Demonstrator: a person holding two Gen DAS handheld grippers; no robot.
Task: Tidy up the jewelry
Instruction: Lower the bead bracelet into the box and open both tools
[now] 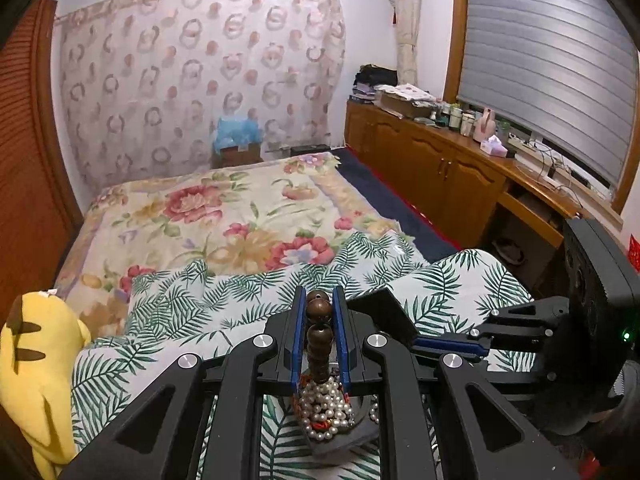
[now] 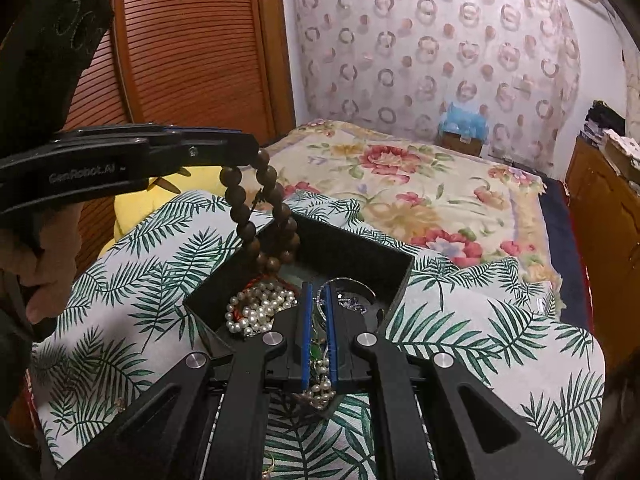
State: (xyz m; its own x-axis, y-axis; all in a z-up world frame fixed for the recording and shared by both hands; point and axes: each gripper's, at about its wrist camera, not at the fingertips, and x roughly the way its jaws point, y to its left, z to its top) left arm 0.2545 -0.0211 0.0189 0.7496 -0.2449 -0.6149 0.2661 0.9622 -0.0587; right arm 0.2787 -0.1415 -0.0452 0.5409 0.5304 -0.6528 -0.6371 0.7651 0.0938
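Note:
A black open box [image 2: 360, 252] sits on a palm-leaf cloth [image 2: 480, 320] on the bed. White pearls [image 2: 260, 308] and silver pieces [image 2: 352, 298] lie inside it. My left gripper [image 1: 318, 292] is shut on a brown wooden bead bracelet [image 1: 320, 344], which hangs over the pearls [image 1: 326, 412]. In the right wrist view the left gripper [image 2: 252, 148] comes in from the upper left, and the bracelet [image 2: 256, 220] dangles into the box's far corner. My right gripper [image 2: 318, 288] stands over the box, shut on a thin chain with green stones and small pearls [image 2: 320, 354]. It also shows in the left wrist view, right gripper [image 1: 418, 340].
A yellow plush toy [image 1: 36, 360] lies left of the cloth. A floral bedspread [image 1: 224, 208] stretches beyond it. A wooden cabinet [image 1: 440, 164] with clutter runs along the right wall. A slatted wooden door [image 2: 192, 40] stands at left. A person's hand [image 2: 48, 248] holds the left gripper.

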